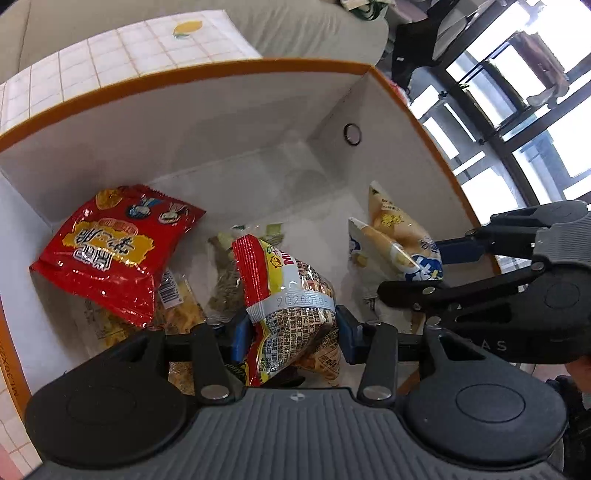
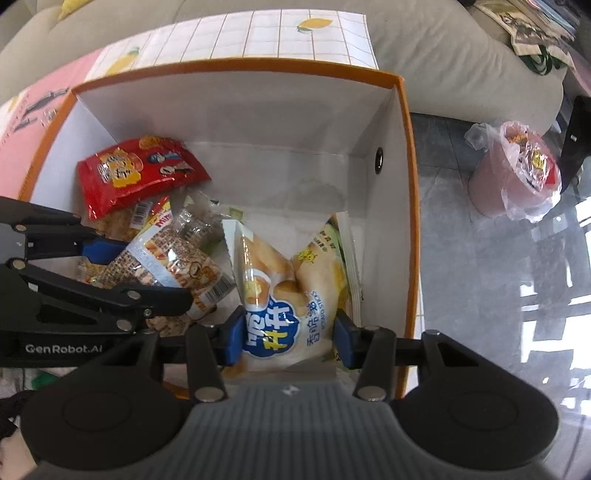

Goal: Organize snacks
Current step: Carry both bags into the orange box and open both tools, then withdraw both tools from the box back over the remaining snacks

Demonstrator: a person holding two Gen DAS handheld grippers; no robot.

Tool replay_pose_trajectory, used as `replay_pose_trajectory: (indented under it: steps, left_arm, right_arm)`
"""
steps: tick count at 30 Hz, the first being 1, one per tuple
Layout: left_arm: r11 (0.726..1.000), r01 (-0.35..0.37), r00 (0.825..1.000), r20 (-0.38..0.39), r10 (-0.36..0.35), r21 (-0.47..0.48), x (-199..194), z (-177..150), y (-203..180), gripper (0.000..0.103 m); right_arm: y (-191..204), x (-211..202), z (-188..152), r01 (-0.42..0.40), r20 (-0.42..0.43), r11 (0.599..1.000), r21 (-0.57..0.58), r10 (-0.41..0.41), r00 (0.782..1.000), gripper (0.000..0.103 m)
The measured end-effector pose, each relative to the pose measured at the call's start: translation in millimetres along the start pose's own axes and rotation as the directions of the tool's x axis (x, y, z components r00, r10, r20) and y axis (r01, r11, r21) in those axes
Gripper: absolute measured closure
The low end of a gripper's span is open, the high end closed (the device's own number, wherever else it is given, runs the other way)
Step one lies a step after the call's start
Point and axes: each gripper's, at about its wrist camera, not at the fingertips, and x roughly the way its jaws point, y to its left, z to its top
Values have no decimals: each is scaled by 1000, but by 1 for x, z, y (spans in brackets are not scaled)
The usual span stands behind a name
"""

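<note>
A white box with an orange rim (image 1: 207,70) (image 2: 412,206) holds several snack packets. My left gripper (image 1: 293,332) is shut on a patterned snack packet with a red and yellow top (image 1: 295,295), held inside the box; it also shows in the right wrist view (image 2: 177,266). My right gripper (image 2: 290,332) is shut on a pale yellow potato-stick bag (image 2: 284,291), held over the box's right side; it shows in the left wrist view (image 1: 399,236) too. A red snack bag (image 1: 110,251) (image 2: 136,170) lies at the box's left.
Clear packets (image 1: 221,280) lie under the held snacks on the box floor. The box stands on a white tiled cloth with lemon prints (image 2: 288,33). A beige sofa (image 2: 461,62) is behind. A pink bin with a plastic liner (image 2: 513,170) stands on the grey floor at right.
</note>
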Motion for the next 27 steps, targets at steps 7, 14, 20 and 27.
replay_pose_trajectory:
  steps: [7, 14, 20, 27]
  left_arm:
    - [999, -34, 999, -13, 34, -28, 1, -1, 0, 41]
    - [997, -45, 999, -20, 44, -55, -4, -4, 6, 26]
    - [997, -54, 999, -3, 54, -54, -18, -3, 0, 24]
    - [998, -65, 998, 25, 66, -25, -45, -5, -8, 21]
  right_arm:
    - [4, 2, 6, 38, -44, 999, -21, -39, 998, 55]
    - [5, 1, 6, 52, -52, 999, -15, -52, 997, 53]
    - [3, -1, 6, 62, -62, 998, 18, -61, 996, 44]
    - [1, -17, 7, 62, -54, 995, 79, -58, 997, 29]
